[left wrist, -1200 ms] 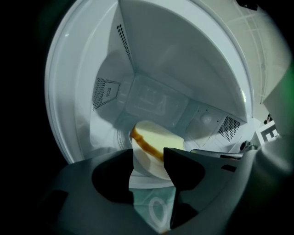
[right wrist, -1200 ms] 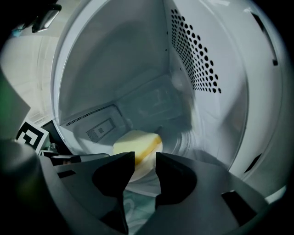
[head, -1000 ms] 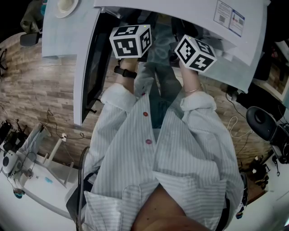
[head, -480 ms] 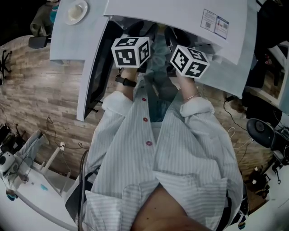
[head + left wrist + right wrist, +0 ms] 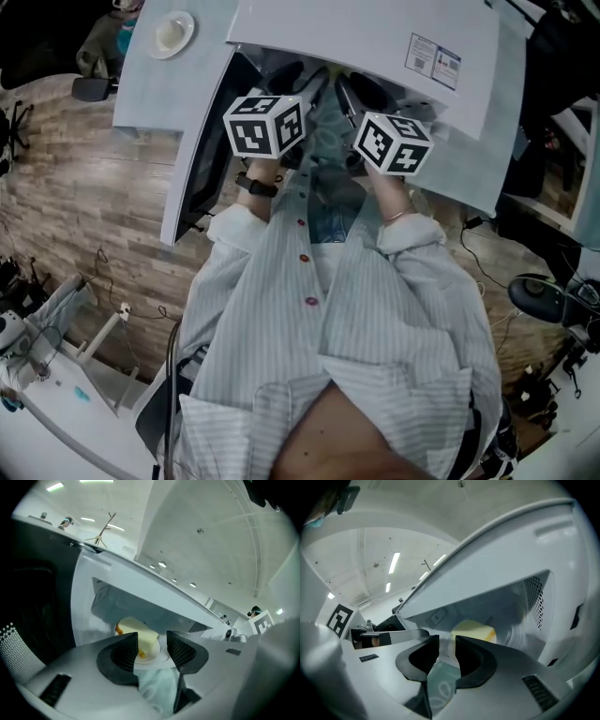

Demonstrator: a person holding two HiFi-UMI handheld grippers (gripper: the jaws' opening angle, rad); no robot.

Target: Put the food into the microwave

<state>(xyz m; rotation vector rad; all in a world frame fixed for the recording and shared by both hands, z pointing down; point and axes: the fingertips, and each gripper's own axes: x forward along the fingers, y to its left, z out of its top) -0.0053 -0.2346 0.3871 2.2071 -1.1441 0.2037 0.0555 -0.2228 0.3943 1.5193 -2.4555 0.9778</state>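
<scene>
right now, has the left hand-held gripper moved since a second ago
yes, the left hand-held gripper has drawn back from the microwave front edge, toward the person

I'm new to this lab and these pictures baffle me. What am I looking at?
A person, filmed by a head camera looking down, holds a pair of two-jaw tools; the patterned cubes are part of them. The left tool and right tool each carry a camera looking along its jaws. Both face an open microwave where yellow food sits on a white plate. Neither tool grips anything; the right tool's jaws have just been closing slightly, nothing clearly between them.
</scene>
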